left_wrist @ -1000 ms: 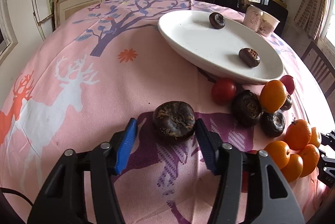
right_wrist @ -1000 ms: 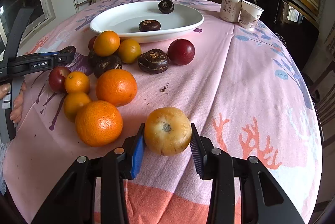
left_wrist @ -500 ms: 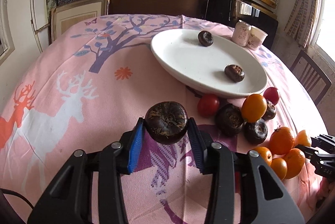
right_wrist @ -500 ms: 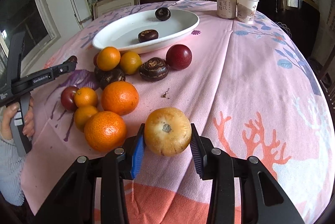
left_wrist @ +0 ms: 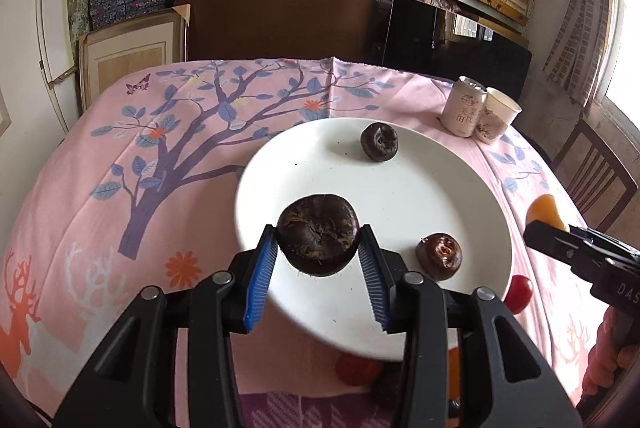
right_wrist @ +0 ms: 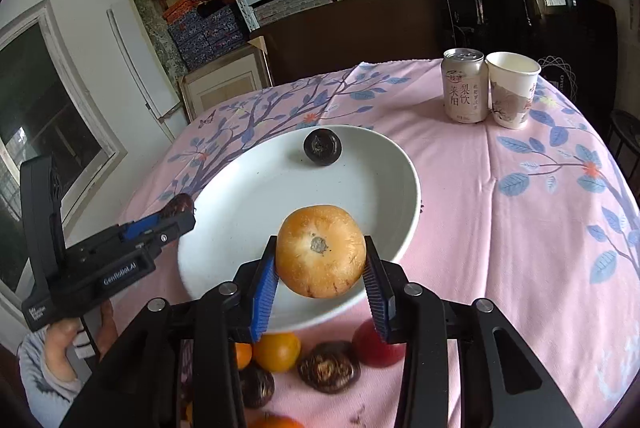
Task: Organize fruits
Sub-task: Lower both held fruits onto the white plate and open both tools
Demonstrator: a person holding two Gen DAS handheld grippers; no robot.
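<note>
In our left view we are holding the dark brown fruit (left_wrist: 318, 234) tight between the left gripper (left_wrist: 318, 256) fingers, right above the near side of the white plate (left_wrist: 400, 196), and in our right view we are squeezing the yellow fruit (right_wrist: 321, 251) in the right gripper (right_wrist: 321, 268) over that plate's (right_wrist: 248, 212) near rim, so both are needing only to go down.

Red fruit (left_wrist: 357, 369) half behind plate (left_wrist: 472, 188), orange (right_wrist: 280, 421) cut off
</note>
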